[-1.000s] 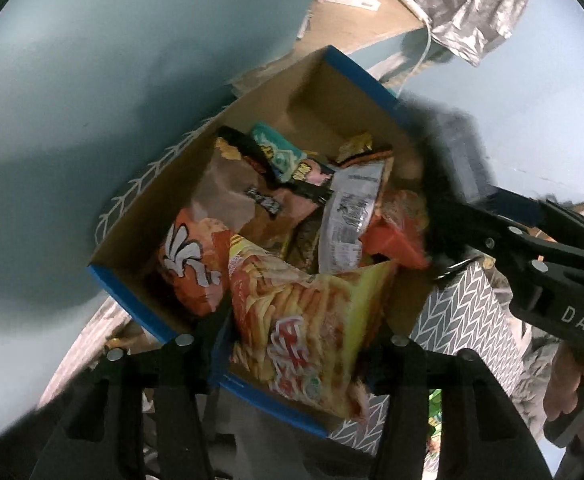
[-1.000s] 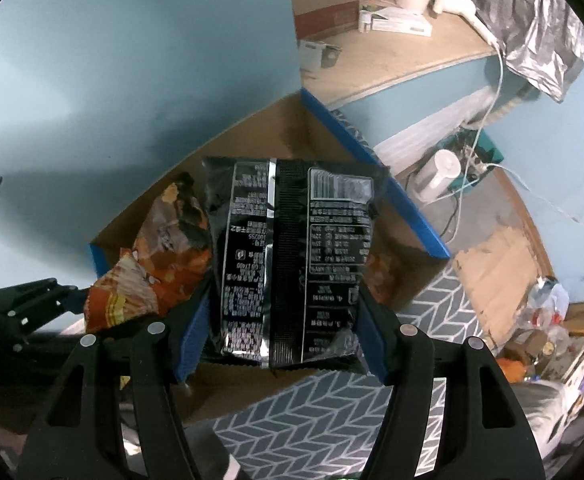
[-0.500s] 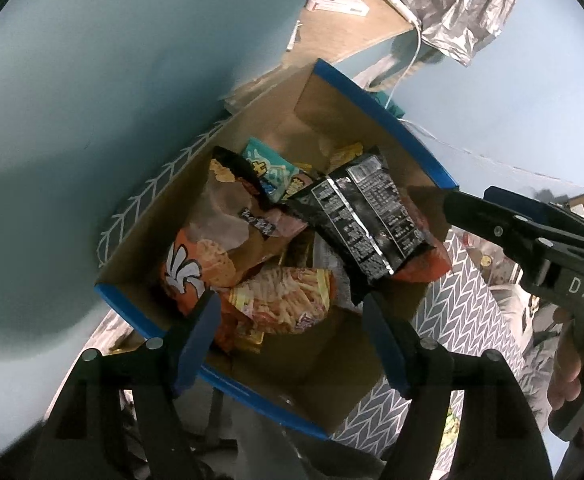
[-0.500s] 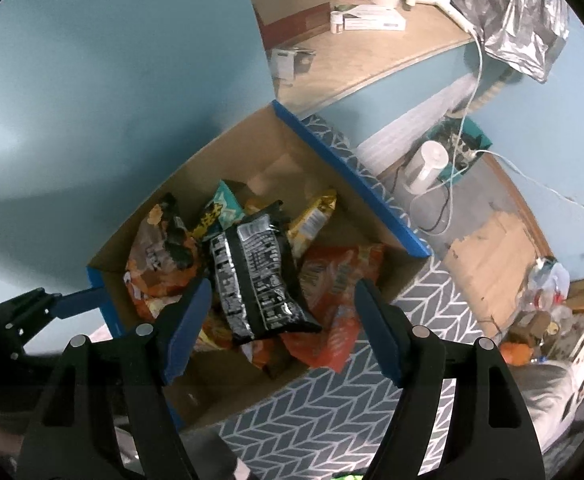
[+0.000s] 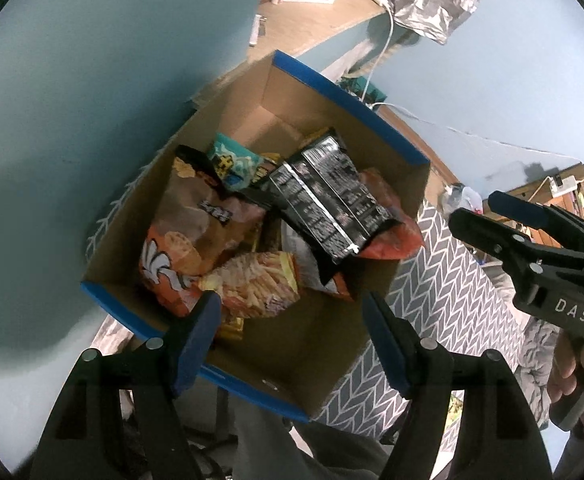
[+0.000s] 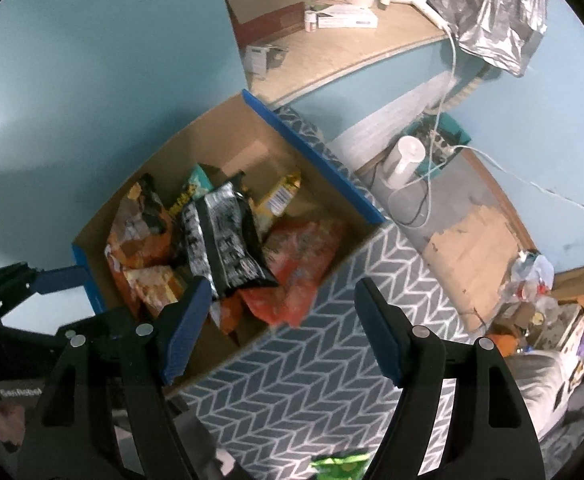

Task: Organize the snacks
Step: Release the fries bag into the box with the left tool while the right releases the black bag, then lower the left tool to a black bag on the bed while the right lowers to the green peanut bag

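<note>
- The left gripper (image 5: pixel 290 312) sits at the bottom of the left wrist view, above the near end of a cardboard box (image 5: pixel 388 196). Its jaws have just been opening and now stand wide apart with nothing between the blue pads.
- The right gripper (image 6: pixel 278 300) sits at the bottom of the right wrist view. Its jaws have also just been opening and stand wide with nothing held; the patterned grey cloth (image 6: pixel 312 364) shows between them.
- The cardboard box has blue edges and fills the middle of the left wrist view; in the right wrist view it lies left of centre, resting on the cloth.
- A black snack bag (image 5: pixel 324 196) lies on top of the pile inside the box, printed back facing up, right of centre in the left wrist view.
- Under the black bag, a red bag (image 6: pixel 304 264) sticks out toward the right wall of the box.
- An orange bag (image 5: pixel 172 256) and a brown bag (image 5: pixel 200 208) lie along the left side of the box.
- A yellow bag of sticks (image 5: pixel 256 284) lies just above the left pad in the left wrist view.
- A teal packet (image 5: pixel 232 160) lies toward the far end of the box.
- A green packet (image 6: pixel 340 460) lies on the cloth at the bottom edge of the right wrist view, outside the box.
- The right gripper also shows at the right edge of the left wrist view, held by a hand (image 5: pixel 572 368).
- A wooden counter (image 6: pixel 344 52) runs across the top.
</note>
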A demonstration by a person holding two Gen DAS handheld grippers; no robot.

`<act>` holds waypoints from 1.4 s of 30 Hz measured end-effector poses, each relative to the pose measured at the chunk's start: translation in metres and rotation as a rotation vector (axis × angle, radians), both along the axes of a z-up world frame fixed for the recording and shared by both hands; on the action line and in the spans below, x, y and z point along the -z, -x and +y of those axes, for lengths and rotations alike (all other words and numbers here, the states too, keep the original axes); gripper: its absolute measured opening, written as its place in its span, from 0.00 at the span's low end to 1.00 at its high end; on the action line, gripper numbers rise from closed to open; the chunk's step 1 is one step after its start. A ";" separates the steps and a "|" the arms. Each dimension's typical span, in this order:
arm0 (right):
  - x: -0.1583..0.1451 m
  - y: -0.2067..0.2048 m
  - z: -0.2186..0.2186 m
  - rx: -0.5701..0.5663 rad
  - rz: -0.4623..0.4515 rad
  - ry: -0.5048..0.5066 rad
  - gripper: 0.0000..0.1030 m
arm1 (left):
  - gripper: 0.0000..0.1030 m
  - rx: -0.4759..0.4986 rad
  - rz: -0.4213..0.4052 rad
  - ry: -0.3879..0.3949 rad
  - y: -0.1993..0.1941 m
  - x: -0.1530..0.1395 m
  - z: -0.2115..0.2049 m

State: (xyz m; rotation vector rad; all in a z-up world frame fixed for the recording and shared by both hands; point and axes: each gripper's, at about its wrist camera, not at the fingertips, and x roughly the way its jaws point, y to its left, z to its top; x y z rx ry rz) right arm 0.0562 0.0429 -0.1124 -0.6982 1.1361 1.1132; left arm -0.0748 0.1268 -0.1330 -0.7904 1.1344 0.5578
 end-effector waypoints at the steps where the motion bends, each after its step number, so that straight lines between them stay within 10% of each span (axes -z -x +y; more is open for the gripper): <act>1: 0.000 -0.001 -0.004 0.002 -0.003 0.002 0.73 | 0.73 0.003 0.003 0.004 -0.001 0.001 -0.002; 25: 0.043 -0.030 -0.147 -0.072 0.040 0.089 0.73 | 0.73 -0.102 0.059 0.064 -0.002 0.023 -0.143; 42: 0.104 -0.008 -0.242 -0.168 0.118 0.160 0.73 | 0.74 -0.316 0.108 0.205 0.019 0.092 -0.277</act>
